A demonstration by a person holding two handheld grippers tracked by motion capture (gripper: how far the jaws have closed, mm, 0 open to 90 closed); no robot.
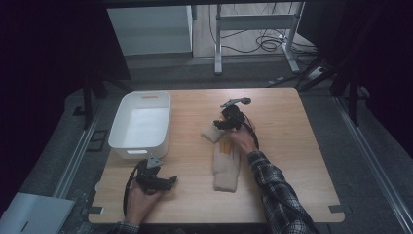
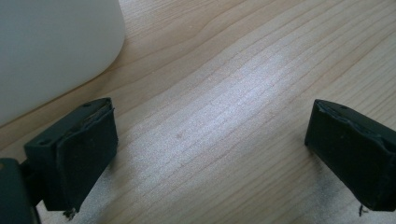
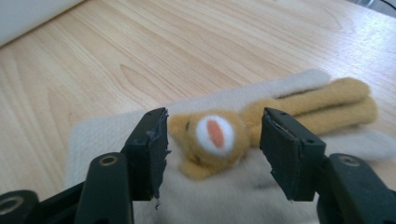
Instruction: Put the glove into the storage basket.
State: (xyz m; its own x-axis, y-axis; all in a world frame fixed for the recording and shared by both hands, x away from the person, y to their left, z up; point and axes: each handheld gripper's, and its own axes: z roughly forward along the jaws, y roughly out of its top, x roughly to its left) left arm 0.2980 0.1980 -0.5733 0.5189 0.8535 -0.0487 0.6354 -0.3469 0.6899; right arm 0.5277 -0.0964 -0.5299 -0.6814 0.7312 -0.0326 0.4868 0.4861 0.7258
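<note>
A small orange-brown plush toy [image 3: 219,140] with a white muzzle lies on a cream cloth [image 3: 102,135] near the middle of the wooden table [image 1: 292,161]. My right gripper [image 3: 214,140] stands open, its jaws on either side of the toy's head with narrow gaps showing. From above, that right gripper [image 1: 221,124] sits at the far end of the cream cloth [image 1: 226,170], where the yellow of the toy [image 1: 225,145] peeks out. My left gripper [image 2: 210,149] is open over bare wood with nothing between its jaws. It rests as the left gripper [image 1: 170,181] near the front left.
A white plastic bin [image 1: 141,124] stands at the table's left, just beyond the left gripper; its wall [image 2: 51,46] rises close beside the left jaw. Bare wood lies to the right of the cloth. Desk legs and cables sit on the floor beyond the table.
</note>
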